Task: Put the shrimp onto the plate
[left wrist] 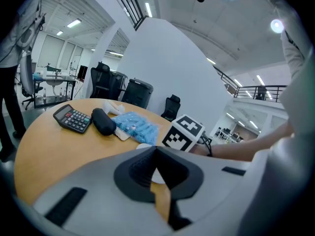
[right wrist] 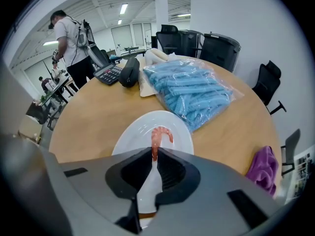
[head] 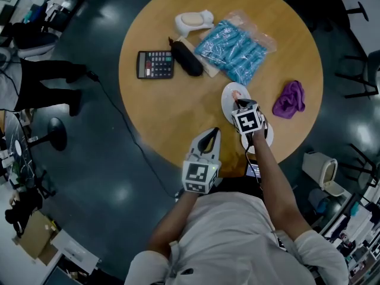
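The right tool (right wrist: 153, 154) hides the near part of the plate (right wrist: 132, 132); one end of the shrimp (right wrist: 157, 134) vanishes between its jaws.

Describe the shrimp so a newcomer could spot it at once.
On the round wooden table, find the white plate at the person's near side, just before the blue bag. The shrimp, its tail in the right gripper, is small, pink and hook-shaped; nothing nearby is.

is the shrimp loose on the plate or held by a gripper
Held: the right gripper pinches the shrimp by one end over the plate; touching it, cannot tell.
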The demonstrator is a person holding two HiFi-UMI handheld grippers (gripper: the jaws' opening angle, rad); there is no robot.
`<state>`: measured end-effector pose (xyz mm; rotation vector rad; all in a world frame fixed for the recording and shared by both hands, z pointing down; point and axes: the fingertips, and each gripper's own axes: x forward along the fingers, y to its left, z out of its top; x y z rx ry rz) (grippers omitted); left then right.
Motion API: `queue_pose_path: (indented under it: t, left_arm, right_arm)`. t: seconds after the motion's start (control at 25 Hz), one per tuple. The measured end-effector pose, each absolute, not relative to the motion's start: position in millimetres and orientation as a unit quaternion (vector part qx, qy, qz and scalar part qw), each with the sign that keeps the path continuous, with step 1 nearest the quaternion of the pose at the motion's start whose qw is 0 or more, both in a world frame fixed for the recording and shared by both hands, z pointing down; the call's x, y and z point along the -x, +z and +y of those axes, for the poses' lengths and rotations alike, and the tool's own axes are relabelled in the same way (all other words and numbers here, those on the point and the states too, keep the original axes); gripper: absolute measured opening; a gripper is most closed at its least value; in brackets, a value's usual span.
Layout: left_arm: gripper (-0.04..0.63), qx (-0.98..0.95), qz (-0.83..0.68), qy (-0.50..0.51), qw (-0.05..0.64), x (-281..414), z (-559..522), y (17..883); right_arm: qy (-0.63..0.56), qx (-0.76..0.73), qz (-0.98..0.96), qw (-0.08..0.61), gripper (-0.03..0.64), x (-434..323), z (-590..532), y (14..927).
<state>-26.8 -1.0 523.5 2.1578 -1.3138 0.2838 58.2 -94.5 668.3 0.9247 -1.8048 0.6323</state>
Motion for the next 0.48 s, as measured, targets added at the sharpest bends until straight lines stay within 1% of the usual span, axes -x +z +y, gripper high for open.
queue_pose_path:
  t: [0.24,0.48]
  left_arm:
    - [0.008,-0.817,-0.485,0.108,0.291,16.3,10.8,519.5]
    - [0.008,-0.832,-0.466,0.111,0.279,-6.3,24.8,515.2]
  right_arm:
    - [0.265,-0.396,-0.752,0.456,0.043,-83.3,-61.7,636.4]
    - [0.259,-0.38,-0.771,0.44,0.043,-114.7,10.7,614.1]
